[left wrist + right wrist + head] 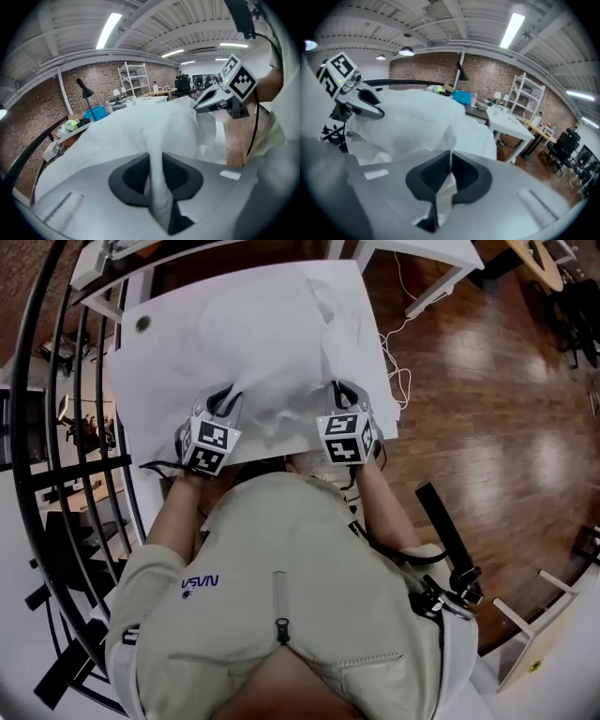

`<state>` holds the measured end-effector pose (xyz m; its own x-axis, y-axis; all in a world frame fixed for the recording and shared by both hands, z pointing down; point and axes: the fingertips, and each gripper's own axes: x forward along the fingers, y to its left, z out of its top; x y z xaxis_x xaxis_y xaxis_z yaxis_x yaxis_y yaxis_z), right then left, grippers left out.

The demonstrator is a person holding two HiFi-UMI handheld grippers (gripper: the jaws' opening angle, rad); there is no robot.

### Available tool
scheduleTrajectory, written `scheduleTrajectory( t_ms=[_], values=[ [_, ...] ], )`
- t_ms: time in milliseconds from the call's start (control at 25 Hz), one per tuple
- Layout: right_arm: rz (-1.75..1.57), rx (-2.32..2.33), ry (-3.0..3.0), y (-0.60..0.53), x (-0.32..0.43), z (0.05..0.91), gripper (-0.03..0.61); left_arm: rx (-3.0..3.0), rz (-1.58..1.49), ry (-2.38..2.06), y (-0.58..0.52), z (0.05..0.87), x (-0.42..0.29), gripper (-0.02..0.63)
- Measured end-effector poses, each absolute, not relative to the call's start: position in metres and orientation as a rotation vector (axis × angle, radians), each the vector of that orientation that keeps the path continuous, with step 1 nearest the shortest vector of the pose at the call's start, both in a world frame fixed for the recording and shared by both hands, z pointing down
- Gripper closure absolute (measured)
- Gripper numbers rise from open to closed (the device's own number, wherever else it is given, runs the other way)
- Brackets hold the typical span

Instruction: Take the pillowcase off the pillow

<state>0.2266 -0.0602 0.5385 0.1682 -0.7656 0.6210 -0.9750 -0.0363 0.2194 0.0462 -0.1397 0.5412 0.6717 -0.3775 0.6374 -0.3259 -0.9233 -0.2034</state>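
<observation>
My left gripper (pixel 157 177) has its fingers clamped on a thick, rolled fold of the white pillowcase (pixel 272 352). The cloth rises between the dark ribbed pads as a soft, rounded rope. My right gripper (pixel 449 174) has its fingers shut tight on a thin, creased edge of the same fabric, which stands up in a sharp, flat flap.

The pillowcase lies across the white counter (pixel 131 367), matte and wrinkled, with a low rounded swell towards the far side. I cannot see the pillow itself under the cloth. Both grips are at the counter's near edge, close to my body and apart from each other, with loose, puckered cloth between them.

To my left, black railing bars (pixel 56 427) run close beside the counter. To my right lies open, glossy wood floor (pixel 487 409), with a thin white cable (pixel 401 381) just past the counter's edge.
</observation>
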Motion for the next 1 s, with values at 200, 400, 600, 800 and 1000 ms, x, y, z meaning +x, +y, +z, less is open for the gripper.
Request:
scheduleTrajectory(
  t_ms=[200,400,600,800,1000],
  values=[
    [0.625,1.942,-1.414,-0.009,0.289,0.581,0.572,-2.917,-0.844,0.714,-0.156,0.507,0.039,0.571],
    [0.756,1.767,-1.299,0.022,0.291,0.667,0.572,-2.987,-0.694,0.763,-0.169,0.489,0.029,0.591],
    [0.788,1.71,-1.365,0.014,0.284,0.664,0.559,-3.061,-0.509,0.751,-0.177,0.46,0.024,0.594],
    [0.769,1.92,-1.601,0.003,0.287,0.574,0.426,-3.113,-0.443,0.564,-0.155,0.434,0.036,0.595],
    [0.633,2.034,-1.778,-0.03,0.301,0.497,0.426,-3.236,-0.538,0.256,-0.093,0.459,0.049,0.595]
  ],
)
